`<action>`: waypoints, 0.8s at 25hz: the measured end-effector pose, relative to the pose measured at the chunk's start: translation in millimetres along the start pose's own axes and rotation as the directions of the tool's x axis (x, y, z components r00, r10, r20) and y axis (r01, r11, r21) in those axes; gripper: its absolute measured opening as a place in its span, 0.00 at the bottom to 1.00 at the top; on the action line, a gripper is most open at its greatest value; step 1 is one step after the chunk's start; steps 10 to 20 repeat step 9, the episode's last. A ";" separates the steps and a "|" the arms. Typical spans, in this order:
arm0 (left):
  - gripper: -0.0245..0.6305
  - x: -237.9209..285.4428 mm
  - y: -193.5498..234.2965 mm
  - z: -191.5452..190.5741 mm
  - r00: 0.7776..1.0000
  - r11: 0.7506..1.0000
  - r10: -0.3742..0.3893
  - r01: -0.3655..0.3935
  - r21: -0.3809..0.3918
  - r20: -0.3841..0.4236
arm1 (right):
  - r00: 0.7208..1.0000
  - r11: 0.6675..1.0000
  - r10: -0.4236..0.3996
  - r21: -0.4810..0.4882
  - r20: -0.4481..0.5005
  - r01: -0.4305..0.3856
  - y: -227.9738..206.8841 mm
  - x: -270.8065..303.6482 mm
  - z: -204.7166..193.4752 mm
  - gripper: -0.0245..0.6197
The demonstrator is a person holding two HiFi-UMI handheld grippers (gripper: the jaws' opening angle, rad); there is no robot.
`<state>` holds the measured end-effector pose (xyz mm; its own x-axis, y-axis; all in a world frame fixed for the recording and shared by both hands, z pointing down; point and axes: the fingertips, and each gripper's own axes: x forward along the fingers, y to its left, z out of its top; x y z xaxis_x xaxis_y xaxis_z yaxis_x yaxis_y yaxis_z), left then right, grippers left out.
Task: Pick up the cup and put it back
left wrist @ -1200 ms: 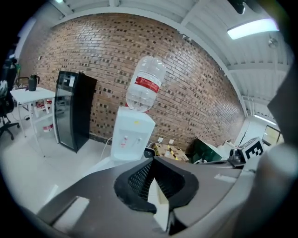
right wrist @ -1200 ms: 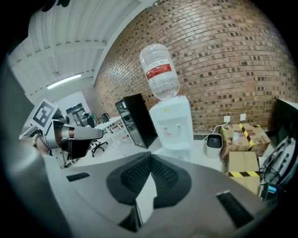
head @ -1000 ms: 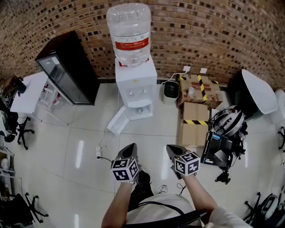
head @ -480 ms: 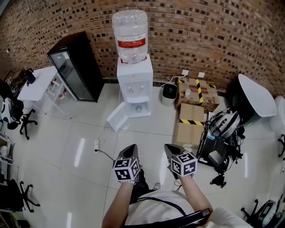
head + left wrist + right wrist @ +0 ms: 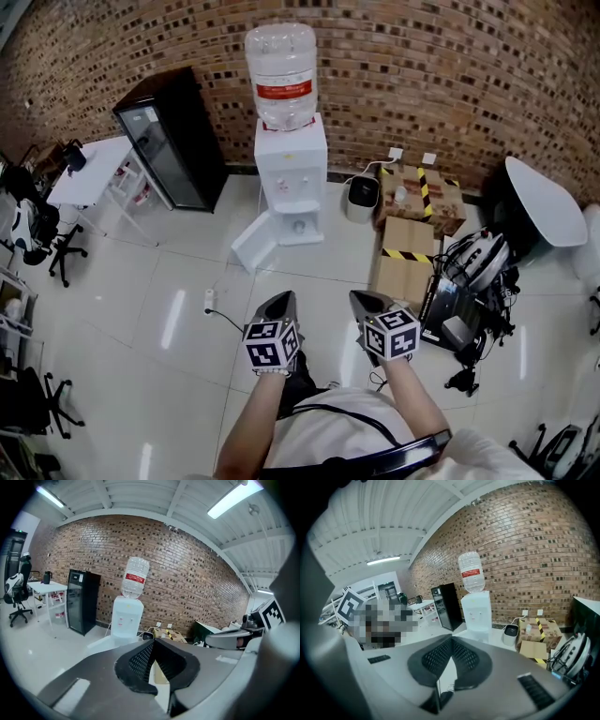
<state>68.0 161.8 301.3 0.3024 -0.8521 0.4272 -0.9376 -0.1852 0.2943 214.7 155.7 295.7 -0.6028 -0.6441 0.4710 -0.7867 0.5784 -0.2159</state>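
The room is lit brightly and evenly by strip lamps (image 5: 233,498) on the ceiling. Long white streaks of glare are thrown onto the glossy floor (image 5: 172,319), and shadows are kept soft and faint. The brick wall (image 5: 422,75) is bowed by wide-angle distortion. Both gripper views are ringed by dark vignetting, and the left tool (image 5: 153,644) is rendered slightly soft near the lens.
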 end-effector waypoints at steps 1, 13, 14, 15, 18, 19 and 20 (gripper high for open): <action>0.04 0.3 0.0 1.1 1.000 1.000 -0.001 0.001 -0.001 0.002 | 1.000 1.000 0.001 -0.001 0.002 -0.001 -0.4 0.6 1.1 0.04; 0.04 2.9 -0.1 7.8 1.000 1.000 -0.007 0.007 -0.007 0.010 | 1.000 1.000 0.012 -0.006 -0.011 -0.012 1.7 7.6 1.5 0.04; 0.04 2.9 -0.1 7.8 1.000 1.000 -0.007 0.007 -0.007 0.010 | 1.000 1.000 0.012 -0.006 -0.011 -0.012 1.7 7.6 1.5 0.04; 0.04 2.9 -0.1 7.8 1.000 1.000 -0.007 0.007 -0.007 0.010 | 1.000 1.000 0.012 -0.006 -0.011 -0.012 1.7 7.6 1.5 0.04; 0.04 2.9 -0.1 7.8 1.000 1.000 -0.007 0.007 -0.007 0.010 | 1.000 1.000 0.012 -0.006 -0.011 -0.012 1.7 7.6 1.5 0.04; 0.04 2.9 -0.1 7.8 1.000 1.000 -0.007 0.007 -0.007 0.010 | 1.000 1.000 0.012 -0.006 -0.011 -0.012 1.7 7.6 1.5 0.04; 0.04 2.9 -0.1 7.8 1.000 1.000 -0.007 0.007 -0.007 0.010 | 1.000 1.000 0.012 -0.006 -0.011 -0.012 1.7 7.6 1.5 0.04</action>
